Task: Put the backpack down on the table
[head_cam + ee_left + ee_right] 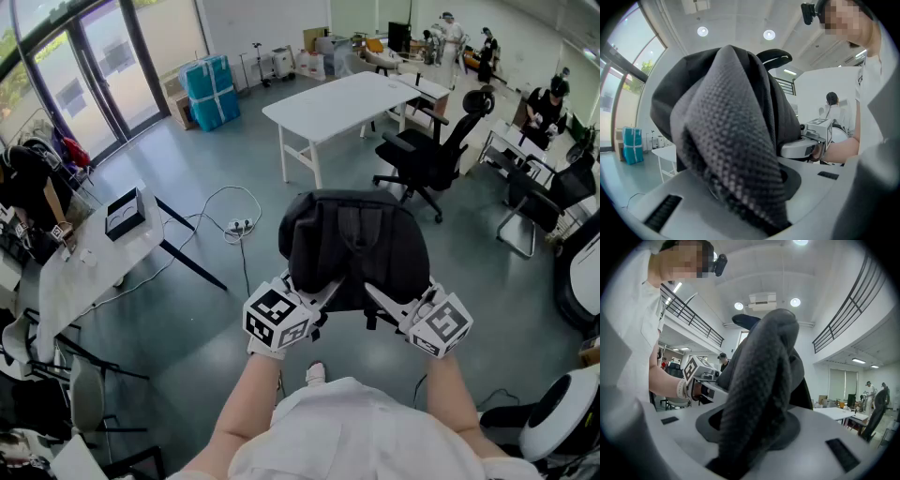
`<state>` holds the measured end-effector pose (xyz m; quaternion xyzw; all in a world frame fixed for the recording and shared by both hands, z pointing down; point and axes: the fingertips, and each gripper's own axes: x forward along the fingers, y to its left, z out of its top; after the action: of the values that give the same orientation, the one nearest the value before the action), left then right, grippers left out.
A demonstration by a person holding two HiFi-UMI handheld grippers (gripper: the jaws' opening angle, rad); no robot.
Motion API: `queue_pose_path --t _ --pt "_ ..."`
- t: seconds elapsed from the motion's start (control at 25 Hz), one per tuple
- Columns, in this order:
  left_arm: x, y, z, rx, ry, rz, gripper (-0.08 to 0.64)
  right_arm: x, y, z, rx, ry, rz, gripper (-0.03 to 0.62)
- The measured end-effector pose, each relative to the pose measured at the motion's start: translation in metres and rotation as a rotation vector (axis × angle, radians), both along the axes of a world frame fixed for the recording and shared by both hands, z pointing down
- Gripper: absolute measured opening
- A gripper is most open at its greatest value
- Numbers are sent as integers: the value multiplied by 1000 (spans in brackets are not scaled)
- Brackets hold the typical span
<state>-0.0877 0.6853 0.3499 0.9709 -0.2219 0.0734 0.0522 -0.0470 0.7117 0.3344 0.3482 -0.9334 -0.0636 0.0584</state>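
Note:
A black backpack (356, 246) hangs in the air in front of me, above the grey floor, with its back panel and shoulder straps facing me. My left gripper (328, 292) is shut on the left mesh strap (736, 154), which fills the space between its jaws (740, 208). On the other side, my right gripper (382, 298) is shut on the right strap (761, 390), clamped low between its jaws (740, 460). Both grippers point roughly level, close together under the bag. The white table (337, 103) stands farther ahead, beyond the backpack.
A black office chair (431, 150) stands right of the white table. To the left is a second white table (89, 267) with a black box (125, 214) on it. A power strip with cables (239, 225) lies on the floor, and blue boxes (211, 89) sit near the glass doors.

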Motion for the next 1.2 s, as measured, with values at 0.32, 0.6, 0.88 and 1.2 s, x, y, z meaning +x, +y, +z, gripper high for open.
queue_pose_path --t 0.32,0.6,0.88,1.2 --pt "-14 -58 5 -4 0 24 72 -15 -58 5 -11 -2 18 152" --pt "-30 -96 16 -28 1 35 72 -29 -97 16 -49 -16 14 156" --pt "-32 -137 23 -30 -10 51 72 -31 -137 23 -51 -30 46 156" --pt "-9 -207 31 -51 -20 55 72 -8 -208 30 -65 -43 49 156"
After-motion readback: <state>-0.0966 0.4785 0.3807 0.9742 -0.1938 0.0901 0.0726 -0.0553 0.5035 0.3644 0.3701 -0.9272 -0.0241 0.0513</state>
